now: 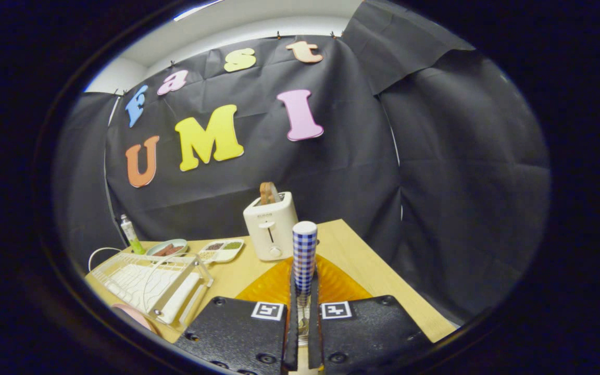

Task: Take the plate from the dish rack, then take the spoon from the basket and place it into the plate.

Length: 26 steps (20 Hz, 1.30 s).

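My gripper [303,291] is shut on a spoon [304,252] with a blue-and-white checked handle. The handle sticks out forward past the fingertips, and the metal stem runs back between the fingers. An amber ribbed plate [339,285] lies flat on the wooden table [388,284], just ahead of and under the fingers, with the spoon above its middle. The white wire dish rack [149,281] stands to the left of the fingers. I cannot make out a basket.
A white toaster [270,226] with a slice of bread stands beyond the plate. Left of it lie a divided snack tray [222,250], a small dish [169,247] and a green-capped bottle [129,234]. The table's edge runs along the right.
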Each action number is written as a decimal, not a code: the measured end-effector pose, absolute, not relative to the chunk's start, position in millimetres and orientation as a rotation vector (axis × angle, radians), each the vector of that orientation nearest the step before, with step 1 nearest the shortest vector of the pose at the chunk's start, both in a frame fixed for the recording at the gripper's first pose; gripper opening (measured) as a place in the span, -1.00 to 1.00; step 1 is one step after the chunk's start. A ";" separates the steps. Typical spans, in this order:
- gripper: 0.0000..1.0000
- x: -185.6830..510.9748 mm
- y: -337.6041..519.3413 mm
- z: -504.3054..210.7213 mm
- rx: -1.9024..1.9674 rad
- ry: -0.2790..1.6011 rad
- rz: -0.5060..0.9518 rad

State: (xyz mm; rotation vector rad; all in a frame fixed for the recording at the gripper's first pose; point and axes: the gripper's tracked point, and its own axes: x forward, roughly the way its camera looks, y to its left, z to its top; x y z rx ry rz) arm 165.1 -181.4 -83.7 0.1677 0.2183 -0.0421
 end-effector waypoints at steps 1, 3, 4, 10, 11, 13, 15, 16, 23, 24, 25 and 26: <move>-0.75 163.3 -181.8 -75.9 0.168 0.203 -0.051; -0.76 162.2 -181.2 -61.6 0.160 0.174 -0.073; -0.77 162.5 -181.4 -53.8 0.150 0.163 -0.087; -0.80 138.7 -160.1 3.2 0.134 0.080 -0.113; -0.80 132.3 -151.2 7.3 0.122 0.082 -0.106; -0.80 116.0 -128.7 18.2 0.118 0.083 -0.080; -0.80 99.1 -106.7 25.3 0.121 0.077 -0.057; -0.80 88.9 -95.6 28.1 0.127 0.073 -0.044; -0.81 37.4 -5.0 14.0 0.152 0.063 0.047; -0.81 33.7 10.9 6.5 0.154 0.074 0.065; -0.81 28.2 22.8 -1.9 0.159 0.090 0.083; -0.80 25.0 38.7 -9.5 0.171 0.105 0.103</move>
